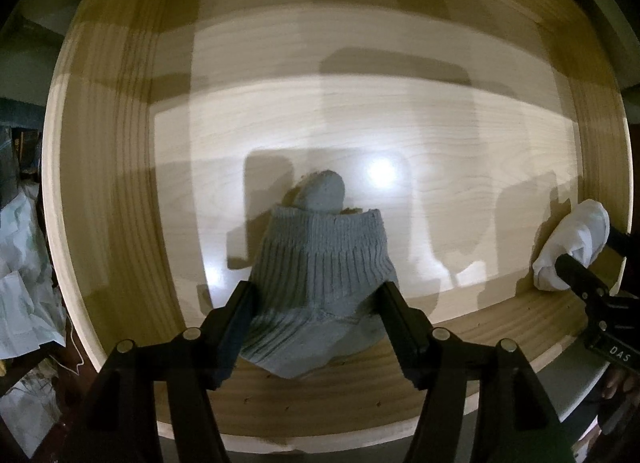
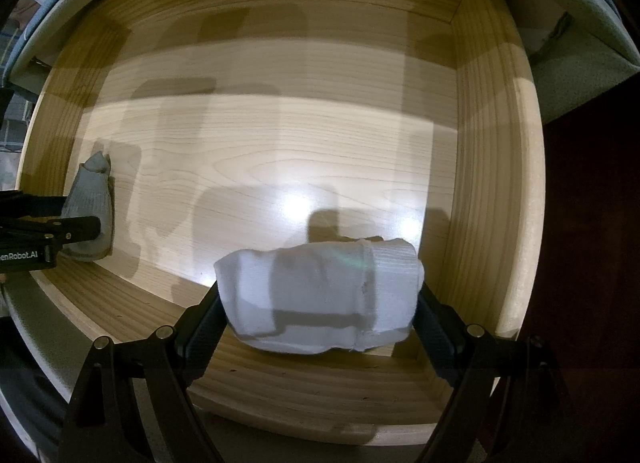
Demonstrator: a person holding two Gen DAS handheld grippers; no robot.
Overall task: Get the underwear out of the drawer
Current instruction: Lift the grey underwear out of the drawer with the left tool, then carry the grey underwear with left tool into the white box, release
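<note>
A grey ribbed knit bundle (image 1: pixel 324 263) sits between the fingers of my left gripper (image 1: pixel 316 299), which is shut on it above the front of the open wooden drawer (image 1: pixel 120 183). A white rolled bundle (image 2: pixel 320 295) is held between the fingers of my right gripper (image 2: pixel 318 303), near the drawer's right wall (image 2: pixel 492 183). In the left wrist view the white bundle (image 1: pixel 572 247) and right gripper (image 1: pixel 588 263) show at the far right. In the right wrist view the grey bundle (image 2: pixel 90 207) and left gripper (image 2: pixel 94 219) show at the far left.
The drawer's pale floor (image 2: pixel 260 151) shows shadows and light glare. Its front wall (image 1: pixel 340 395) lies under both grippers. Crumpled pale bags (image 1: pixel 24 283) lie outside the drawer at left. A grey padded surface (image 2: pixel 580 43) borders the drawer at the right.
</note>
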